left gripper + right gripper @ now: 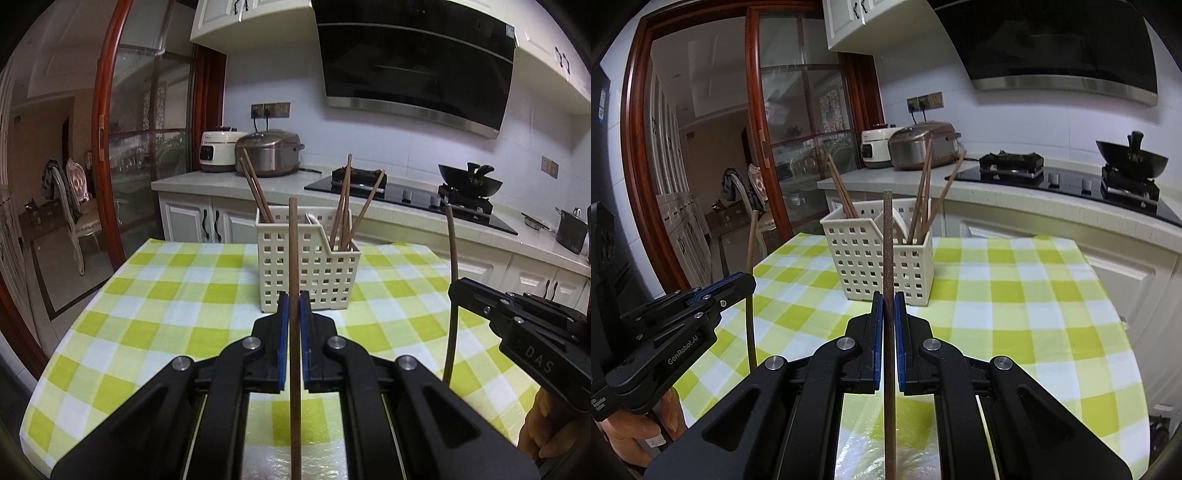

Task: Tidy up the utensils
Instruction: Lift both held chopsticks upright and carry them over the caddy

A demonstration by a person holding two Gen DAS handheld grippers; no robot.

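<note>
Clamped between the left gripper's (294, 302) blue pads, a brown chopstick (293, 258) stands upright before the white slotted basket (308, 273). Right of it, the right gripper (888, 302) pinches a darker chopstick (887, 251) likewise, upright, short of that basket.

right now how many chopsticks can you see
7. One in the left hand-held gripper, one in the right hand-held gripper, two in the basket at its left end, three at its right end. Others may be hidden inside.
</note>
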